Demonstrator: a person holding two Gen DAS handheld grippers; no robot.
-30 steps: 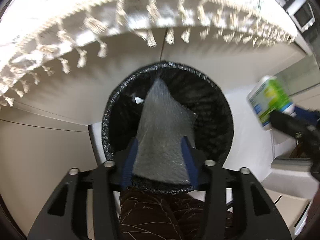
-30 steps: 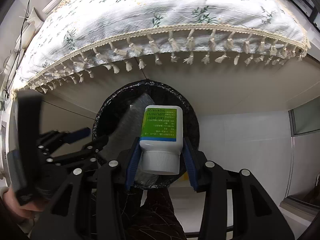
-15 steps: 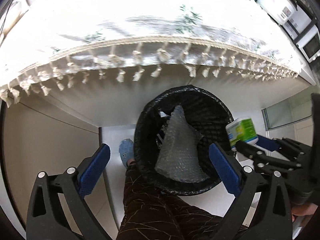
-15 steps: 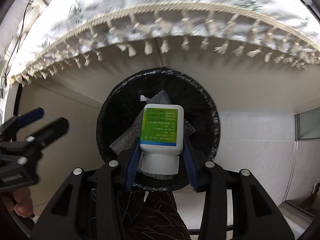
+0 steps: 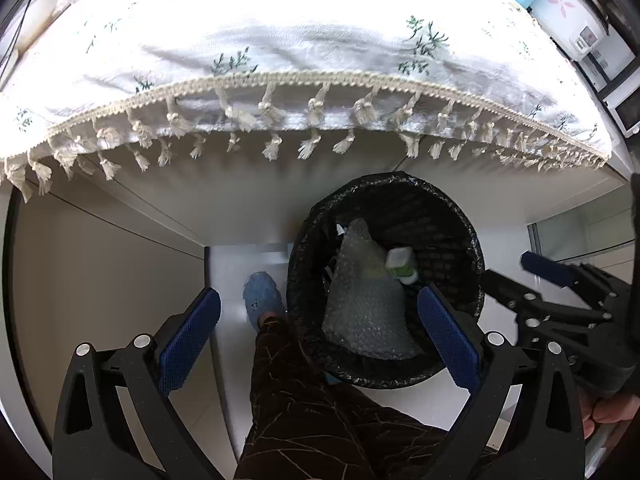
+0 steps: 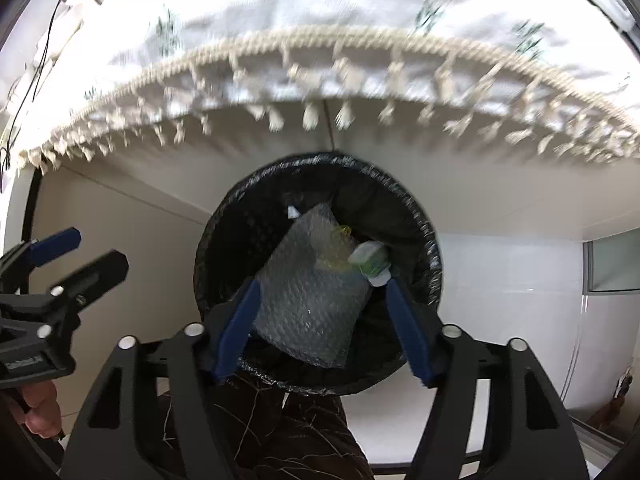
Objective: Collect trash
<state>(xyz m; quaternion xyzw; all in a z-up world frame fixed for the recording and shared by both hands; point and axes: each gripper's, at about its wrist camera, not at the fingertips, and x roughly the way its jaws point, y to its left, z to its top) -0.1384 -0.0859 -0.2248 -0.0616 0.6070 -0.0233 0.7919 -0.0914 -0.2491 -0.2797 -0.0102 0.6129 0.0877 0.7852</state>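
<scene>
Between our right gripper's (image 6: 322, 322) blue pads nothing is held: the jaws are opening, and the green-labelled white bottle (image 6: 370, 262) that they clamped a second ago now lies free below them, inside the bin (image 6: 430, 264), cap toward us, against the bubble wrap (image 6: 308, 292). Our left gripper (image 5: 318, 338) stands at its widest with empty fingers (image 5: 188, 336); a second ago it still pinched that bubble wrap, which now leans in the bin as well. We have also drawn the left gripper off to the side, so the bin sits right of its centre, partly behind the right-hand pad.

We judge that both pieces of trash are delivered and both grippers are free for the next item.

The pads are ribbed blue rubber on black plastic arms with silver screws. The wrap is a clear, dimpled sheet folded to a rough point; the bottle is smooth, squat plastic. The bin is round, lined with a crinkled black bag. Above it hangs a white floral tablecloth (image 5: 320, 40) edged with cream tassels, and beside it stands a blue shoe (image 5: 262, 294) below our dark patterned trouser leg (image 5: 320, 412).
</scene>
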